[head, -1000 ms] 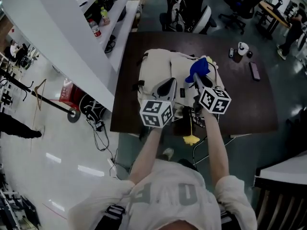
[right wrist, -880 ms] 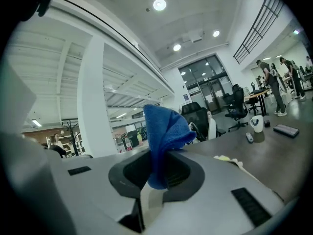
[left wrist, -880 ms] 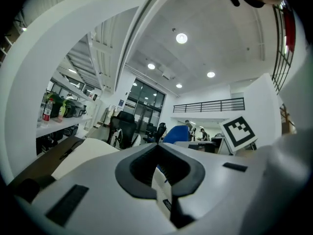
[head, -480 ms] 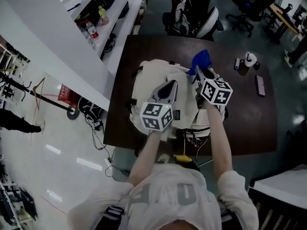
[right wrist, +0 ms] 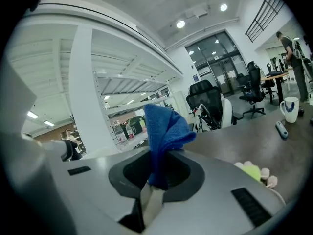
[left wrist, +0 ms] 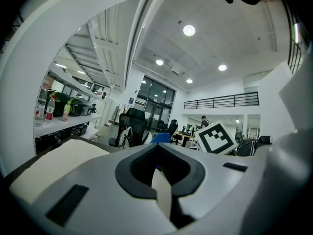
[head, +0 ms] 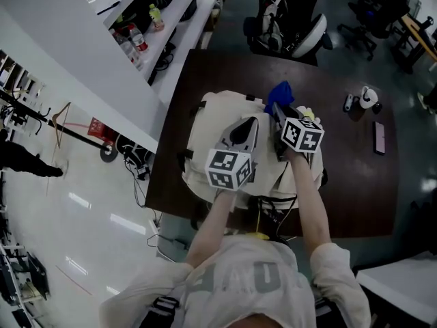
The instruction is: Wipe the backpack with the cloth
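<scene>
While your right gripper (right wrist: 152,190) is pinching the blue cloth (right wrist: 166,126) in closed jaws above the cream backpack (head: 212,125) on the tabletop (head: 355,176), try lowering it flat. Your left gripper (left wrist: 164,190), jaws together and empty, is hovering over the pack, ready to steady it.

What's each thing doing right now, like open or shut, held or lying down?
Left hand-held gripper: shut, empty, over the backpack.
Right hand-held gripper: shut on the cloth.
Cloth: pinched, sticking up from the jaws.
Backpack: lying on the table.
Mug: upright on the table.
</scene>
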The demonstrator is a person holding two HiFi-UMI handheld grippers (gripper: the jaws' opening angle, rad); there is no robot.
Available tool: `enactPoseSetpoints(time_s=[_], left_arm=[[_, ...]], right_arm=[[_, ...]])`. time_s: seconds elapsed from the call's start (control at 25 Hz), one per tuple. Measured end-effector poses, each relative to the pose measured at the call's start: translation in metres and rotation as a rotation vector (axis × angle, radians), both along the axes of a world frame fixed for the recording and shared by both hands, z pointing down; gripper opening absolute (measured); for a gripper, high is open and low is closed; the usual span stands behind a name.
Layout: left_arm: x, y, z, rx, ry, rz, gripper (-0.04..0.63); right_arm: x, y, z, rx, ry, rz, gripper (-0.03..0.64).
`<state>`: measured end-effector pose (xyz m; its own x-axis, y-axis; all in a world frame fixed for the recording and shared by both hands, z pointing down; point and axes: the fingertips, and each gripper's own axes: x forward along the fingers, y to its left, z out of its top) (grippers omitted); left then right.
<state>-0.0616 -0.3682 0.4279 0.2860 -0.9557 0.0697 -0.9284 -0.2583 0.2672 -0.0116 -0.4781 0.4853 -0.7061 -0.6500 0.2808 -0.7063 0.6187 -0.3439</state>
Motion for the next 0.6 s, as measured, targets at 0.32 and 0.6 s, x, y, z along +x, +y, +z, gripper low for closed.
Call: enactPoseSetpoints(time_s=[0.32, 0.6], left_arm=[[0.000, 0.013, -0.010, 0.036, 0.030, 0.027, 0.003], [-0.001, 0.051, -0.020, 0.065, 0.034, 0.084, 0.003]], right_arm=[[0.013, 0.023, -0.011, 0.022, 0.003, 0.042, 0.043], [0.031, 0.072, -0.018, 0.051, 0.022, 0.113, 0.043]])
